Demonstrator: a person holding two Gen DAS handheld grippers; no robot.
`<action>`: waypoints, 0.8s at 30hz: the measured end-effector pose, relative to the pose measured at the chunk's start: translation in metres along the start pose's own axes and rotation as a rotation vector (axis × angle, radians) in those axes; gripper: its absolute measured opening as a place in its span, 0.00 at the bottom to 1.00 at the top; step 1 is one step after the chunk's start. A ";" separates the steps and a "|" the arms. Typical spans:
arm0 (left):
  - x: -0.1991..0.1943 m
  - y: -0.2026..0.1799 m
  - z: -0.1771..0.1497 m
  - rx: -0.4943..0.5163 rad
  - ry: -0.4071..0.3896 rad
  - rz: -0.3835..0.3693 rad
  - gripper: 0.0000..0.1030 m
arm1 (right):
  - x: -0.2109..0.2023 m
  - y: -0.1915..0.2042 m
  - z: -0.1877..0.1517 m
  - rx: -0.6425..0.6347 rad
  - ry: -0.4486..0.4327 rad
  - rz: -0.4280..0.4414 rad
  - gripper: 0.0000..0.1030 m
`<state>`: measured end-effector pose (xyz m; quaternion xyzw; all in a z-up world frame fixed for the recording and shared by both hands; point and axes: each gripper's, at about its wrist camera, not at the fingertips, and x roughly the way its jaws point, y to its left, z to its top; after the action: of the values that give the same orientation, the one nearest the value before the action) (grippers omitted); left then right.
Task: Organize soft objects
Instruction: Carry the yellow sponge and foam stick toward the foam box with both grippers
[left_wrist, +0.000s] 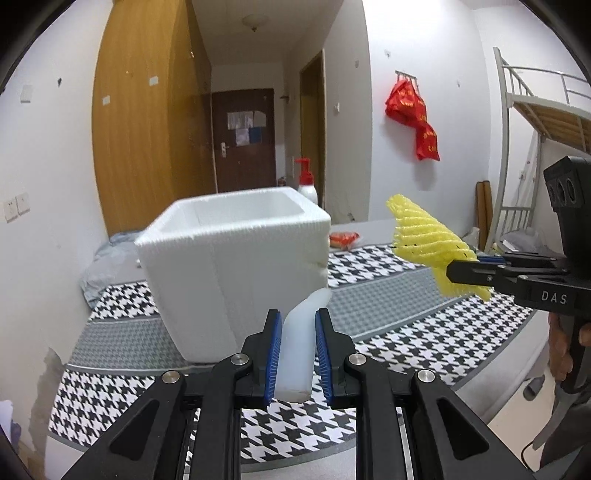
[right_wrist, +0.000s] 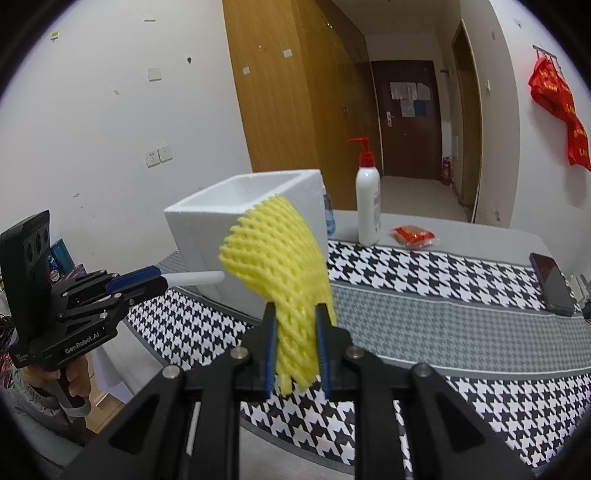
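My left gripper (left_wrist: 297, 325) is shut on a white foam strip (left_wrist: 297, 350) and holds it above the houndstooth cloth, just in front of a white open-topped foam box (left_wrist: 236, 273). My right gripper (right_wrist: 295, 321) is shut on a yellow foam net sleeve (right_wrist: 280, 258) and holds it in the air to the right of the box (right_wrist: 207, 225). The right gripper with the yellow net (left_wrist: 424, 240) shows at the right of the left wrist view. The left gripper with the white strip (right_wrist: 195, 277) shows at the left of the right wrist view.
A white pump bottle with a red top (right_wrist: 367, 206) stands behind the box. A red snack packet (right_wrist: 413, 236) lies near it. A dark phone (right_wrist: 552, 282) lies at the table's right edge. The houndstooth cloth (right_wrist: 443, 295) covers the table.
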<state>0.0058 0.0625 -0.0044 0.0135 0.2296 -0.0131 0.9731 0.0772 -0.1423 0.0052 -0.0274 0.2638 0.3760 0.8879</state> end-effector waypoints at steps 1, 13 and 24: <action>-0.001 0.001 0.001 0.001 -0.005 0.004 0.20 | -0.001 0.001 0.001 0.000 -0.005 0.005 0.22; -0.021 0.016 0.019 -0.015 -0.074 0.059 0.20 | 0.002 0.021 0.018 -0.046 -0.033 0.034 0.22; -0.036 0.032 0.029 -0.033 -0.108 0.116 0.20 | 0.009 0.032 0.034 -0.087 -0.043 0.058 0.22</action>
<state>-0.0122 0.0939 0.0379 0.0101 0.1757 0.0464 0.9833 0.0763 -0.1049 0.0346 -0.0505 0.2287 0.4131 0.8801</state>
